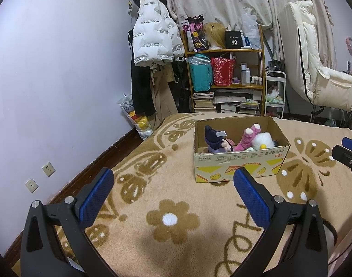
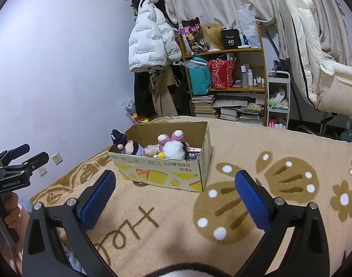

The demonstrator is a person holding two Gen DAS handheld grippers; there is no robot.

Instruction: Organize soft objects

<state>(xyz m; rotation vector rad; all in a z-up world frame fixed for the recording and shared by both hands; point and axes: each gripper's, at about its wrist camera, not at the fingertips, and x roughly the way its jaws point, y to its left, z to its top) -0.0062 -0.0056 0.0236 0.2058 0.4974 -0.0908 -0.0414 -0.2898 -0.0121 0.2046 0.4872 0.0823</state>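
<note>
An open cardboard box (image 1: pixel 240 161) stands on a beige blanket with brown flower and butterfly patterns (image 1: pixel 171 219). In it lie a purple-hatted doll (image 1: pixel 214 139), a pink plush (image 1: pixel 247 137) and a white fluffy plush (image 1: pixel 263 139). The box (image 2: pixel 162 173) and the same toys, doll (image 2: pixel 127 144), pink plush (image 2: pixel 170 137), white plush (image 2: pixel 173 150), show in the right wrist view. My left gripper (image 1: pixel 173 184) is open and empty, short of the box. My right gripper (image 2: pixel 176 187) is open and empty, also short of the box. Each gripper appears at the other view's edge (image 1: pixel 346 157) (image 2: pixel 16 161).
A wooden shelf (image 1: pixel 224 69) with bags, books and bottles stands behind the bed. A white puffer jacket (image 1: pixel 152 32) hangs on a rack at the lilac wall. A white reclining chair (image 1: pixel 318 69) stands at the right. A small white cart (image 1: pixel 275 92) is beside the shelf.
</note>
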